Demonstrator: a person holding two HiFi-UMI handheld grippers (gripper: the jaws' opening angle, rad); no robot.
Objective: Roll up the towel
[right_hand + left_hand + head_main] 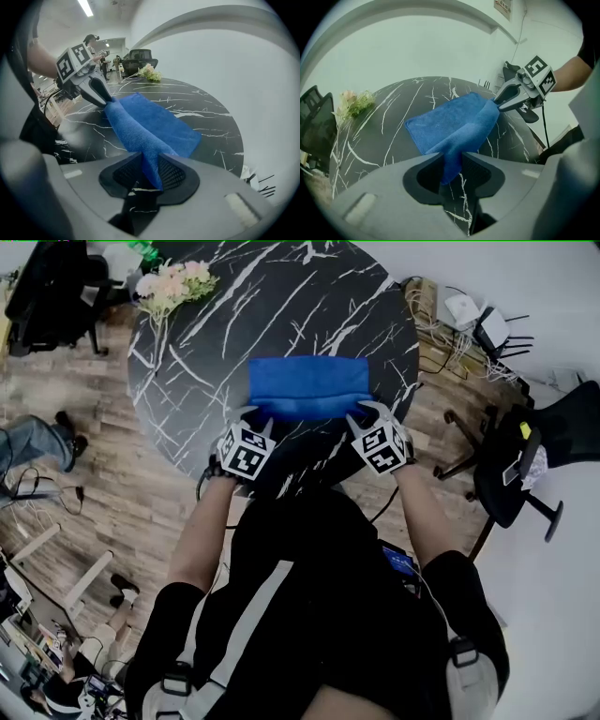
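A blue towel (309, 387) lies on the round black marble table (187, 399), its near edge lifted off the top. My left gripper (258, 418) is shut on the towel's near left corner (451, 164). My right gripper (364, 413) is shut on the near right corner (152, 166). In the left gripper view the towel (450, 124) stretches across to the right gripper (502, 101). From the right gripper view the towel (154, 124) runs up to the left gripper (104, 101). The far half of the towel rests flat on the table.
A bunch of pale flowers (172, 285) lies at the table's far left edge. A black office chair (525, 460) stands to the right, another chair (47, 292) at the far left. Cables and boxes (469, 320) lie on the floor beyond the table.
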